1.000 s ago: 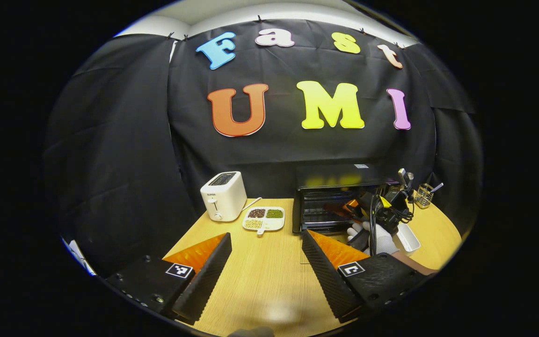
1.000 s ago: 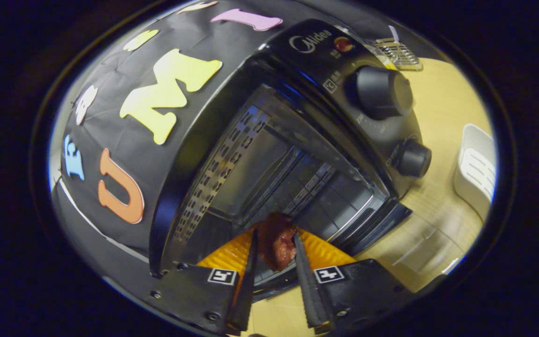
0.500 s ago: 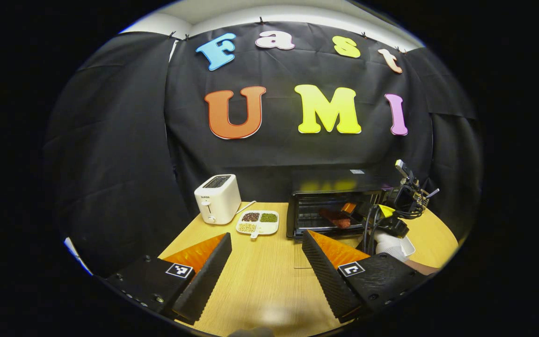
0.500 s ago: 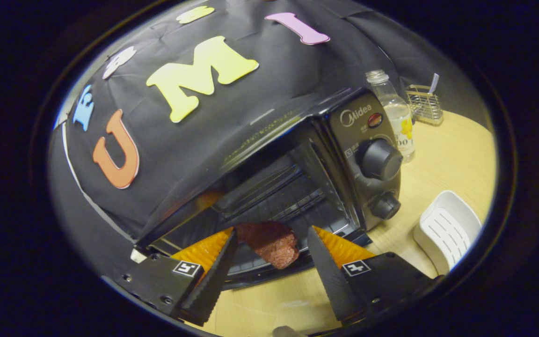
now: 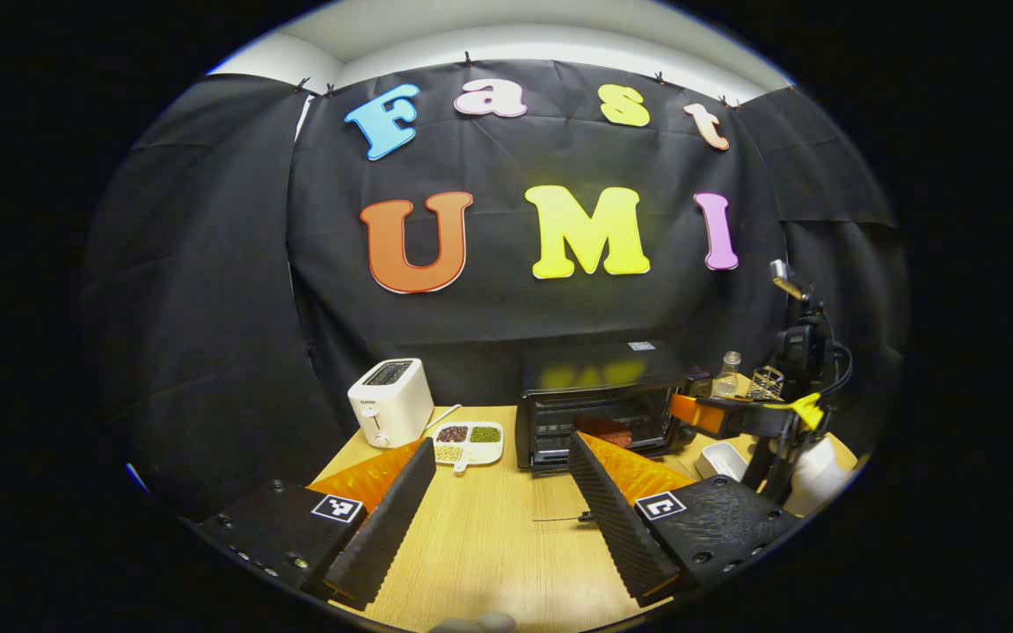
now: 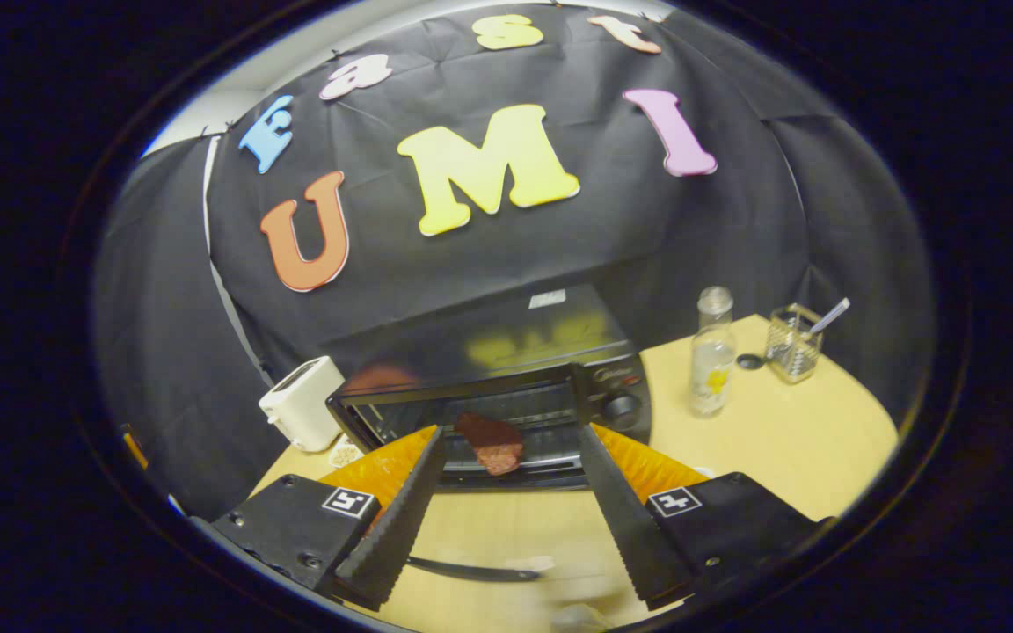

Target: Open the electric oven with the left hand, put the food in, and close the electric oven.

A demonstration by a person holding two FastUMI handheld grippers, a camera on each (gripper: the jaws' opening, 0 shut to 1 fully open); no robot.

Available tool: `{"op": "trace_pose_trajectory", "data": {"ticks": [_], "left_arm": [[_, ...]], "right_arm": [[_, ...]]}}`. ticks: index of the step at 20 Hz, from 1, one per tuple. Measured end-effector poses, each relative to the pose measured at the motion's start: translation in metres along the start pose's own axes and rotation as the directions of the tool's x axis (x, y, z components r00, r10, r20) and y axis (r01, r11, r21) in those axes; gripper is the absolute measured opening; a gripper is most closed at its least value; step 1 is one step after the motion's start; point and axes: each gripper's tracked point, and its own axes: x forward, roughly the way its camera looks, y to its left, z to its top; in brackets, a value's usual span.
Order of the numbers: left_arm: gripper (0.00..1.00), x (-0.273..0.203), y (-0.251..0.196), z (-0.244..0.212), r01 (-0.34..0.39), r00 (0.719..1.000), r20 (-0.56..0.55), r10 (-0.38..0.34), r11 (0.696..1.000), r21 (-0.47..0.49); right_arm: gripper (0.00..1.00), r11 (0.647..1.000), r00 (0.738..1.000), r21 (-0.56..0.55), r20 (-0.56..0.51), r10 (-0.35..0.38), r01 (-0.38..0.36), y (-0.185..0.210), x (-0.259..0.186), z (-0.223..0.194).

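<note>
- Left gripper (image 5: 499, 492) spread wide, holding nothing, above the wooden table (image 5: 489, 545)
- Right gripper (image 6: 506, 501) likewise parted and holding nothing, pointed at the oven (image 6: 506, 413); seen off to the right in the left gripper view (image 5: 691, 411)
- Oven door down, cavity exposed
- Reddish piece of food (image 6: 491, 444) lying on the rack inside, clear of both fingers
- White toaster (image 5: 389, 403) and divided dish (image 5: 469, 440) left of the oven; glass bottle (image 6: 713, 356) to its right
</note>
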Motion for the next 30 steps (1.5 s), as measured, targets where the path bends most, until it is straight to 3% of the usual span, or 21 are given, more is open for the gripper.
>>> {"op": "trace_pose_trajectory", "data": {"ticks": [2, 9, 12, 15, 19, 22, 26, 30], "left_arm": [[0.97, -0.006, -0.008, 0.0, 0.015, 1.0, 0.008, -0.015, 1.0, 0.011], [0.97, -0.007, -0.062, -0.021, 0.062, 0.998, -0.002, -0.062, 0.998, -0.013], [0.97, -0.005, -0.098, -0.037, 0.091, 0.995, -0.026, -0.092, 0.995, -0.027], [0.96, -0.005, -0.127, -0.065, 0.072, 0.993, -0.087, -0.076, 0.996, -0.047], [0.97, -0.001, -0.151, -0.113, 0.019, 0.981, -0.19, -0.024, 0.999, -0.027], [0.97, 0.014, -0.168, -0.149, 0.036, 0.968, -0.245, -0.047, 0.998, -0.052], [0.97, 0.048, -0.169, -0.191, 0.062, 0.948, -0.311, -0.071, 0.997, -0.036], [0.97, 0.089, -0.17, -0.221, 0.079, 0.933, -0.349, -0.088, 0.996, -0.042]], "right_arm": [[0.94, 0.998, 0.999, -0.055, 0.023, -0.033, 0.034, -0.025, -0.042, 0.021], [0.99, 0.976, 0.978, -0.137, 0.145, -0.149, 0.169, -0.122, -0.182, 0.087], [0.96, 0.976, 0.973, -0.135, 0.178, -0.148, 0.173, -0.158, -0.227, 0.105], [0.96, 0.976, 0.976, -0.145, 0.17, -0.138, 0.164, -0.196, -0.262, 0.109], [0.99, 0.98, 0.981, -0.153, 0.166, -0.098, 0.124, -0.233, -0.29, 0.116], [0.99, 0.974, 0.98, -0.168, 0.152, -0.129, 0.155, -0.256, -0.297, 0.12], [0.96, 0.957, 0.962, -0.15, 0.155, -0.225, 0.249, -0.264, -0.302, 0.121], [0.99, 0.927, 0.937, -0.164, 0.153, -0.313, 0.336, -0.259, -0.311, 0.118]]}}
